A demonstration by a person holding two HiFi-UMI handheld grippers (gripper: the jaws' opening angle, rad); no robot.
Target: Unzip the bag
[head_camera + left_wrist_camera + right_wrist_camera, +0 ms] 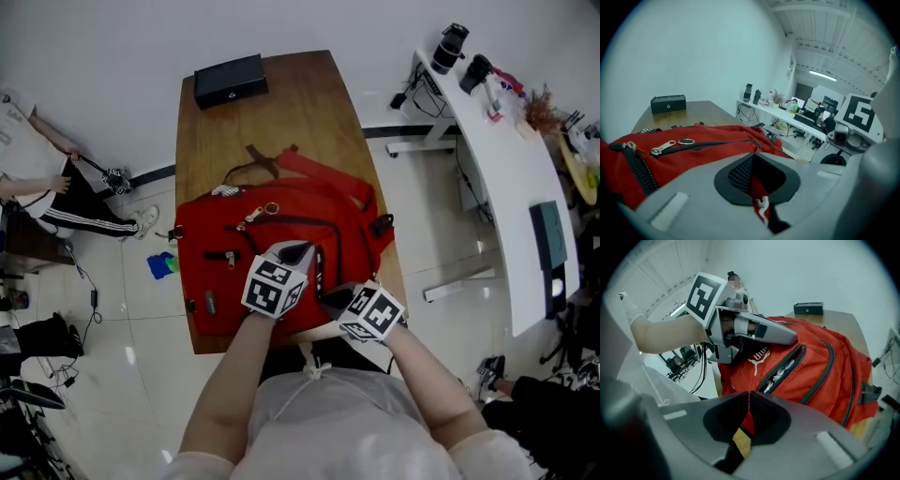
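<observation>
A red backpack (281,234) lies flat on the wooden table (281,103), reaching to the near edge. My left gripper (296,251) rests on its front panel and is shut on a fold of red fabric bearing a white logo (761,206). In the right gripper view, a dark zipper (783,369) with silver pulls runs across the backpack (811,366), partly parted. My right gripper (328,298) sits at the bag's near right edge. Its jaws are shut (749,399), with red fabric and a black strap showing between them. The left gripper (754,331) stands close on the left.
A black box (230,80) sits at the table's far end. A long white desk (497,141) with bottles and clutter stands to the right. A person in dark trousers (84,202) is on the floor at the left, near a blue object (161,264).
</observation>
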